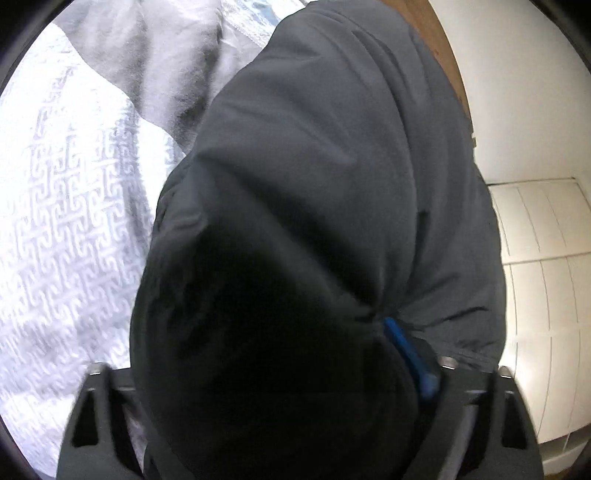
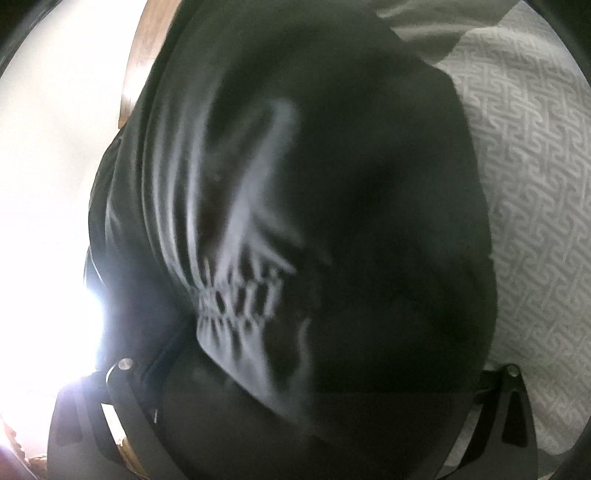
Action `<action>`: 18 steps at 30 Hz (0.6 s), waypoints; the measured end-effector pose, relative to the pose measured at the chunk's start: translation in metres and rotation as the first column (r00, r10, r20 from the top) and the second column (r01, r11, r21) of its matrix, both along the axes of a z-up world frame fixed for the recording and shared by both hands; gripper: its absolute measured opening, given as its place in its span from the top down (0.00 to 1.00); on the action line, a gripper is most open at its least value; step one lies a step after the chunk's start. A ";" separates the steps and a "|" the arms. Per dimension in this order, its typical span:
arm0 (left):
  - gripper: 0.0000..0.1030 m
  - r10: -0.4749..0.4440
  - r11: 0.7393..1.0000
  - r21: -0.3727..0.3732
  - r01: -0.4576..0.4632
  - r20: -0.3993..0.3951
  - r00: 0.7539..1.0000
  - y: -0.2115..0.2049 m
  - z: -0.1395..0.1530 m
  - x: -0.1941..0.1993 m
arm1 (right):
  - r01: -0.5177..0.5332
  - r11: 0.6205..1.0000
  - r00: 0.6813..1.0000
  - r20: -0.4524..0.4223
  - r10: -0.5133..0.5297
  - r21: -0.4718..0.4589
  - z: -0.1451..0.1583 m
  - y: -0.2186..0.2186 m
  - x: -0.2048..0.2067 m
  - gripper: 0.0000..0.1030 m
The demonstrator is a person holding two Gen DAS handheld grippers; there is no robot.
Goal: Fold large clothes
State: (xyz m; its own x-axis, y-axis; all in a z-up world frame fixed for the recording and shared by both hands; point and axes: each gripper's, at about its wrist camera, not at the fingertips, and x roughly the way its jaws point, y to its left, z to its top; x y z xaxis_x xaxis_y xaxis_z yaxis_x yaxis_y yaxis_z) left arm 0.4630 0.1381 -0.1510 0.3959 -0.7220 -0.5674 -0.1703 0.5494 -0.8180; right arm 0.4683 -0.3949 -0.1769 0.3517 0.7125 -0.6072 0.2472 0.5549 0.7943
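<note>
A large dark grey garment fills the left wrist view and lies bunched over my left gripper. Only that gripper's blue finger pad shows, with creases running into its tip; the other finger is buried under cloth. In the right wrist view the same dark garment, with a white print on it, hides the fingers of my right gripper. Whether either pair of jaws presses on the cloth is hidden. Both views are blurred.
A white bedspread with a woven key pattern lies under the garment. A pale grey cloth rests farther back on it. A strip of wooden floor and a white panelled cabinet border the bed.
</note>
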 end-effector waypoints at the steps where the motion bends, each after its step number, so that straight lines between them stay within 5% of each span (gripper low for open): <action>1: 0.34 0.005 1.000 -0.013 -0.004 0.004 1.000 -0.002 0.001 -0.002 | 0.000 1.000 1.000 0.008 0.000 -0.001 0.001 0.002 0.000 0.01; 3: 0.51 0.007 1.000 -0.016 -0.006 0.023 1.000 -0.015 0.007 -0.003 | 0.004 1.000 1.000 0.018 -0.004 0.001 0.002 0.008 0.001 0.11; 6: 0.67 0.021 0.999 -0.035 -0.020 0.050 0.999 -0.020 0.016 -0.007 | 0.008 1.000 0.999 0.047 -0.009 0.028 0.006 0.007 -0.012 0.40; 10: 0.76 0.029 0.999 -0.042 -0.026 0.094 0.995 -0.030 0.034 -0.010 | -0.014 1.000 0.995 0.103 0.016 -0.018 0.026 0.022 -0.009 0.67; 18: 0.80 0.004 0.998 -0.061 0.011 0.230 0.973 -0.046 0.095 -0.011 | -0.031 0.995 0.968 0.244 0.053 -0.091 0.081 0.047 -0.007 0.78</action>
State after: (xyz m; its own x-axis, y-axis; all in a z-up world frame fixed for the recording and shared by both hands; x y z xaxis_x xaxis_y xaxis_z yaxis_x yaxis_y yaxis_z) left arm 0.4518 0.0923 -0.0558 0.5080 -0.7543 -0.4158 0.0279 0.4969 -0.8673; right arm 0.4617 -0.3481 -0.0959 0.4689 0.6790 -0.5648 0.0252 0.6290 0.7770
